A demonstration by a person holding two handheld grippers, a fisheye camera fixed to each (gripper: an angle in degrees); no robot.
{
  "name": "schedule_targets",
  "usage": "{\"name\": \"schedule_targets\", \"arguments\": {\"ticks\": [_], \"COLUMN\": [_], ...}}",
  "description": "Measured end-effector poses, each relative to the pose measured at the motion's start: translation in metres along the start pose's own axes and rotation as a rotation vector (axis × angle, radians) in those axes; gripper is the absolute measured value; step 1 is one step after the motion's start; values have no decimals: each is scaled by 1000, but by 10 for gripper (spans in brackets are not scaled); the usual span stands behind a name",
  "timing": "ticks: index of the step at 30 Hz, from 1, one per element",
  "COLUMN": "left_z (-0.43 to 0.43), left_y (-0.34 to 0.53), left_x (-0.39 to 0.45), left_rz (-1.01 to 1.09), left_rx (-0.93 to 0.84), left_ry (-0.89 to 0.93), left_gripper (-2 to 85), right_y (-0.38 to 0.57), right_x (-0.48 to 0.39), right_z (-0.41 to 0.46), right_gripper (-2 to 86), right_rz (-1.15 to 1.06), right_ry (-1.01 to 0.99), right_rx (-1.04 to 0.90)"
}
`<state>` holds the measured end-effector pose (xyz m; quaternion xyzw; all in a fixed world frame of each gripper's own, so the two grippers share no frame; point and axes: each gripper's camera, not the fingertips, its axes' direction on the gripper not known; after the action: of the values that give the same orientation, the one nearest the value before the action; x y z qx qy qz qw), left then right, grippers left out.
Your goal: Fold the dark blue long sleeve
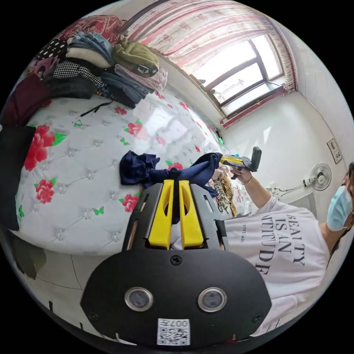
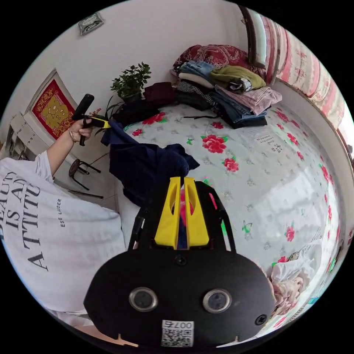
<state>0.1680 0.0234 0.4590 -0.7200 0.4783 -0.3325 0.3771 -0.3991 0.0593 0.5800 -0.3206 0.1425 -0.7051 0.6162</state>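
Observation:
The dark blue long sleeve [image 1: 138,169] hangs bunched above the flowered bed, stretched between both grippers. In the left gripper view my left gripper [image 1: 176,181] is shut on one part of it, dark cloth showing between the yellow jaws. Further off, a hand holds my right gripper [image 1: 222,159], which pinches the other end. In the right gripper view my right gripper [image 2: 179,179] is shut on the long sleeve [image 2: 142,166], blue fabric running between its jaws. My left gripper [image 2: 106,125] shows at the left, gripping the far end.
A stack of folded clothes [image 1: 103,66] [image 2: 225,81] sits at the bed's far end. A person in a white T-shirt [image 1: 287,250] stands beside the bed [image 2: 265,173]. A plant [image 2: 131,81] and a stool [image 2: 79,167] stand near the wall, and crumpled light clothes [image 2: 295,274] lie at the bed's edge.

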Motion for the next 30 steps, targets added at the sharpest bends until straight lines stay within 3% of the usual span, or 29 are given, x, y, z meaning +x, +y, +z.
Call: {"name": "schedule_targets", "arguments": {"ticks": [3, 5, 8, 10, 14, 17, 19, 23, 25, 28, 30], "left_z": [-46, -101, -165, -183, -183, -148, -107, 26, 68, 93, 89], "left_y": [-50, -69, -61, -44, 21, 67, 91, 166, 210, 257, 264], "left_x": [35, 85, 142, 167, 182, 156, 125, 9, -29, -57, -63], "left_rz": [117, 268, 429, 524, 576, 500, 395, -143, -361, -542, -558], "left_rx": [86, 267, 509, 569, 656, 552, 405, 18, -43, -32, -28], "left_ry": [-4, -9, 19, -1, -169, -245, -282, -165, -60, 37, 19], "left_gripper": [-3, -4, -4, -3, -4, -5, -5, -5, -5, -6, -6], "right_y": [-58, -84, -103, -91, -46, 2, 45, 123, 185, 238, 249], "right_x": [16, 12, -21, -51, -80, -94, -97, -71, -65, -60, -58], "right_z": [-71, -130, -220, -264, -269, -218, -143, 23, 118, 176, 185], "right_gripper": [-2, -2, -2, -2, -2, -2, -2, -3, -3, -3, -3], "right_rz": [0, -32, -151, -260, -371, -409, -357, 18, 245, 456, 504], "right_ry": [106, 186, 329, 370, 331, 276, 229, -2, -160, -347, -407], "right_rx": [215, 385, 640, 818, 900, 754, 531, 20, -237, -380, -370]}}
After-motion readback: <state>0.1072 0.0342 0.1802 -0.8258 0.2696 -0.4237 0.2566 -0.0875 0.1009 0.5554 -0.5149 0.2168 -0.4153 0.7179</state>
